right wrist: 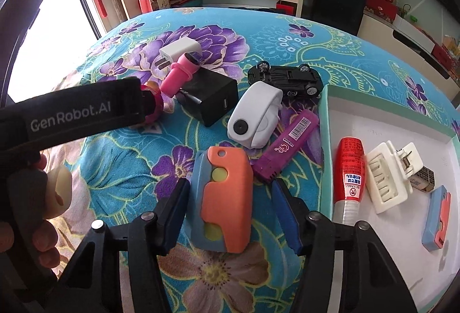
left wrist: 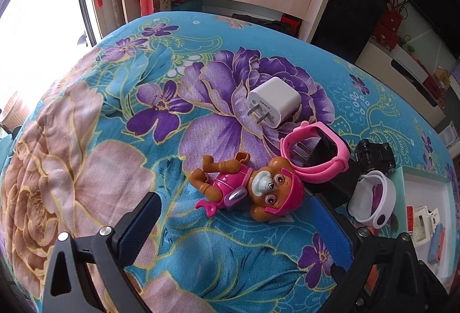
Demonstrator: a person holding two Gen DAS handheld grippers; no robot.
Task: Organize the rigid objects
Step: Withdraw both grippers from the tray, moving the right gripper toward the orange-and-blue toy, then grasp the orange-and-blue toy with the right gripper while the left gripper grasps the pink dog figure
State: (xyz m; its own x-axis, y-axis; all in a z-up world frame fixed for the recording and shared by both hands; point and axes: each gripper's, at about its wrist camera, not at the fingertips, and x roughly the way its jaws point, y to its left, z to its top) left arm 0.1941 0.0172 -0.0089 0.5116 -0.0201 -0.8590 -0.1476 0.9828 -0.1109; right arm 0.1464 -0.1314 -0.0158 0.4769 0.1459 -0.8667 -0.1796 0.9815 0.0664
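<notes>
My left gripper point(left wrist: 238, 212) is open, its fingers either side of a brown and pink toy dog point(left wrist: 244, 186) lying on the floral cloth. Beyond it lie a white plug charger point(left wrist: 273, 101), a pink watch point(left wrist: 316, 152), a black charger point(left wrist: 333, 186), a white watch point(left wrist: 371, 198) and a black toy car point(left wrist: 373, 154). My right gripper point(right wrist: 230, 192) is open around an orange and blue block point(right wrist: 224, 198), not touching it. A purple lighter point(right wrist: 287, 146), the white watch point(right wrist: 256, 114), black charger point(right wrist: 210, 97) and toy car point(right wrist: 287, 77) lie ahead.
A white tray point(right wrist: 373, 108) with a green rim sits at the right, holding a red tube point(right wrist: 350, 169), a cream hair clip point(right wrist: 388, 177), a small box point(right wrist: 424, 183) and another orange and blue block point(right wrist: 437, 221). The left gripper's body point(right wrist: 72, 114) crosses the right wrist view.
</notes>
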